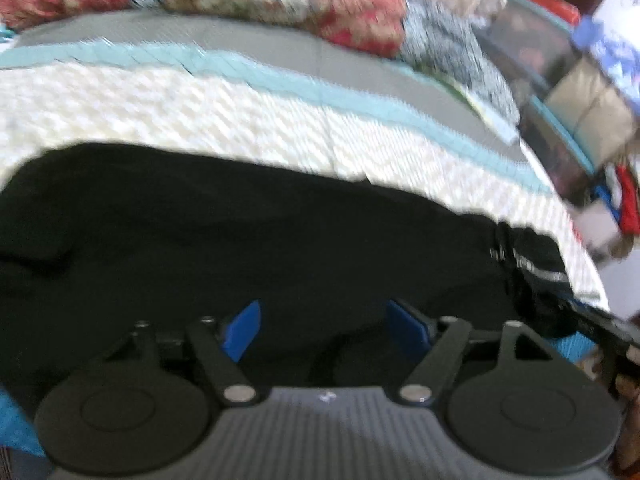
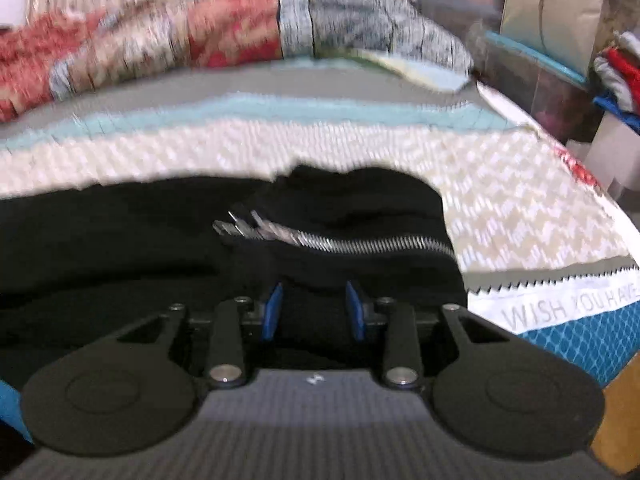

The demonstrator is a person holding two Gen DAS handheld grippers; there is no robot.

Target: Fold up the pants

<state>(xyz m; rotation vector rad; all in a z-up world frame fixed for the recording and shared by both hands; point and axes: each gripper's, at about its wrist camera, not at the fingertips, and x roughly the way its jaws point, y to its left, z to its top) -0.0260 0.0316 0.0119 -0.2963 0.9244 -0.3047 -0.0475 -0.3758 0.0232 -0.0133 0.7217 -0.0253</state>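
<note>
In the left wrist view, the left gripper (image 1: 322, 330) is hovering over the black pants (image 1: 240, 232), its blue fingers (image 1: 242, 330) standing wide apart with nothing pinched between them; the pants are lying spread across the near part of a bedspread (image 1: 160, 104) patterned in cream with a pale blue band and a grey band beyond; a silver zipper (image 1: 536, 264) is showing at the right end of the dark cloth; a red and grey floral blanket (image 1: 280, 4) is lying rolled along the far edge; the picture is blurred, so finer folds in the cloth cannot be told.

In the right wrist view, the right gripper (image 2: 314, 312) is sitting low against the pants (image 2: 120, 240), its fingers (image 2: 274, 310) standing at a narrow gap with black cloth lying between them; whether the pads are pressing on that cloth cannot be told; just beyond the fingertips the zipper (image 2: 360, 242) is running across a bunched fold; the bedspread (image 2: 520, 208) is showing to the right, its near hem bearing printed letters; stacked boxes (image 2: 552, 12) are standing past the bed's corner.
</note>
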